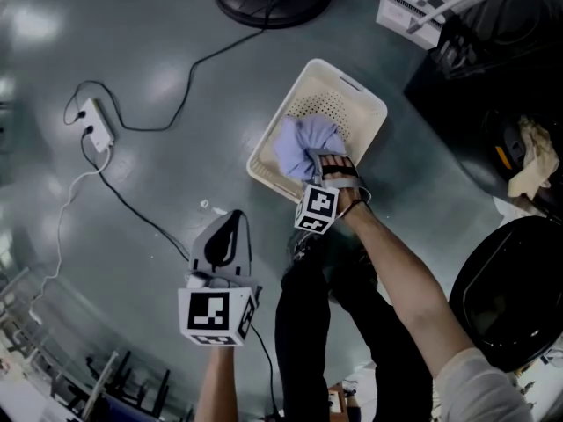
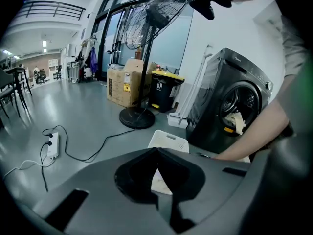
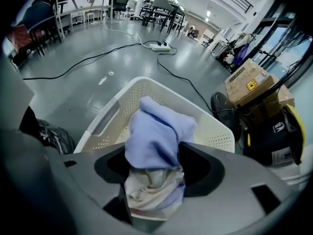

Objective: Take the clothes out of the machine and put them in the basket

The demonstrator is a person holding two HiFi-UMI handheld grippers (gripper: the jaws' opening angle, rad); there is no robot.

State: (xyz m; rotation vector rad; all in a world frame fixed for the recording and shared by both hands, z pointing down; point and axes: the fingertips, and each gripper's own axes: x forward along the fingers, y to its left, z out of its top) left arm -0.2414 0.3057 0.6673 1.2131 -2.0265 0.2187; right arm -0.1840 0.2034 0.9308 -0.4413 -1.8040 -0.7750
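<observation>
Clothes (image 3: 155, 131), a bunched lavender-and-white bundle, lie lengthwise along the line of the right gripper (image 3: 154, 153). The lavender end points down into the cream basket (image 3: 105, 115), and the whitish end sits back between the jaws. Those jaws stand apart with the cloth loose between them. The bundle hides the basket's bottom, so contact there cannot be told. The left gripper (image 2: 157, 151) hangs over the floor (image 1: 132, 192), apart from the basket, its jaws tip to tip on nothing. A pale cloth (image 2: 237, 121) sits in the open drum of the washing machine (image 2: 220, 82).
</observation>
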